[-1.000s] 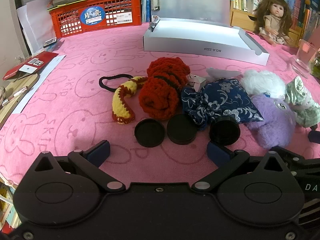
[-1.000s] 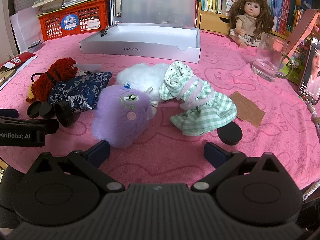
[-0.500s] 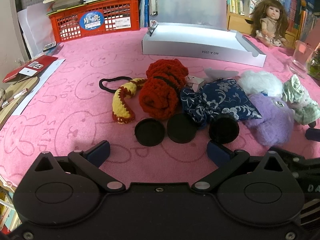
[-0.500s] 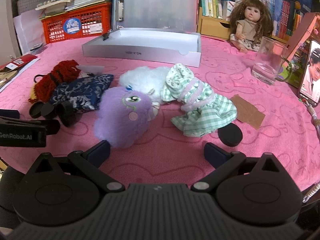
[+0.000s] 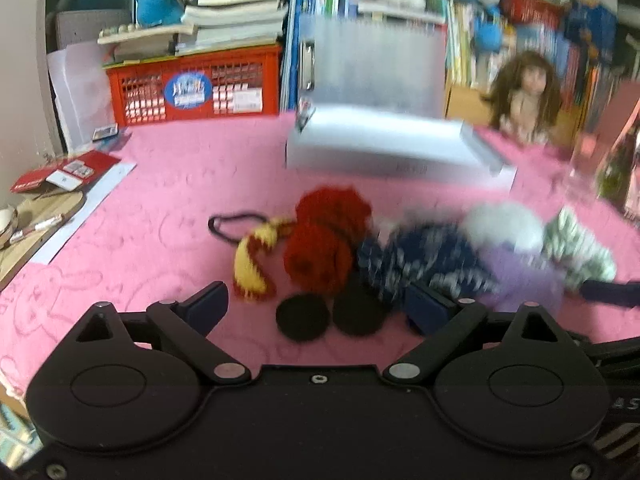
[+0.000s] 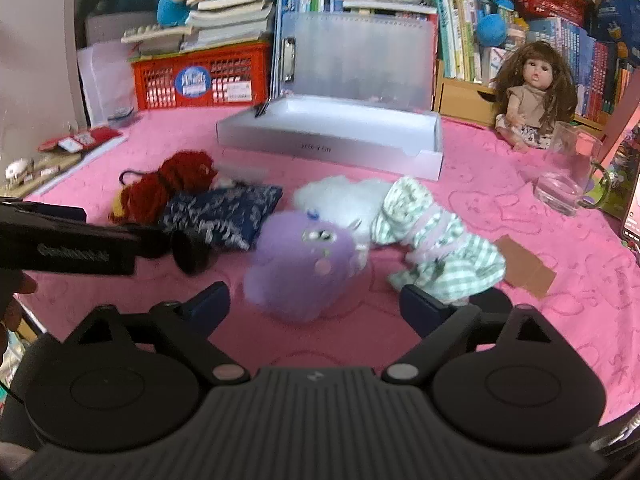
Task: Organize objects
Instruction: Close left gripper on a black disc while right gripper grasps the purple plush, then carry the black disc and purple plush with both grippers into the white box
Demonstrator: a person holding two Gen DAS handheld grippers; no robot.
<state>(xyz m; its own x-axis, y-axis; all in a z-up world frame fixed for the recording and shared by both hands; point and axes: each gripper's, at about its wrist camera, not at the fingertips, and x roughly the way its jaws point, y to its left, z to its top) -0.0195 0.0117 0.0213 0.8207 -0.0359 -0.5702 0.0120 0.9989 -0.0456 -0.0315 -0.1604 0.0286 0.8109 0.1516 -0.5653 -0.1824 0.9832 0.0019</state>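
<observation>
On the pink cloth: soft toys lie loose beside the white cardboard tray (image 6: 328,146), none inside.
Left gripper (image 5: 318,308): spread, holding nothing.
Right gripper (image 6: 314,306): spread, holding nothing.
Left to do: everything, I judge.

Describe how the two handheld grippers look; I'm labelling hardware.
Both are matte black with round pivot housings, silver pins and dark blue fingers. The left gripper has a smooth body and white lettering on its side; the right gripper has a ribbed grey one.

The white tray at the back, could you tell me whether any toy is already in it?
No, the white tray shows only its bare floor.
</observation>
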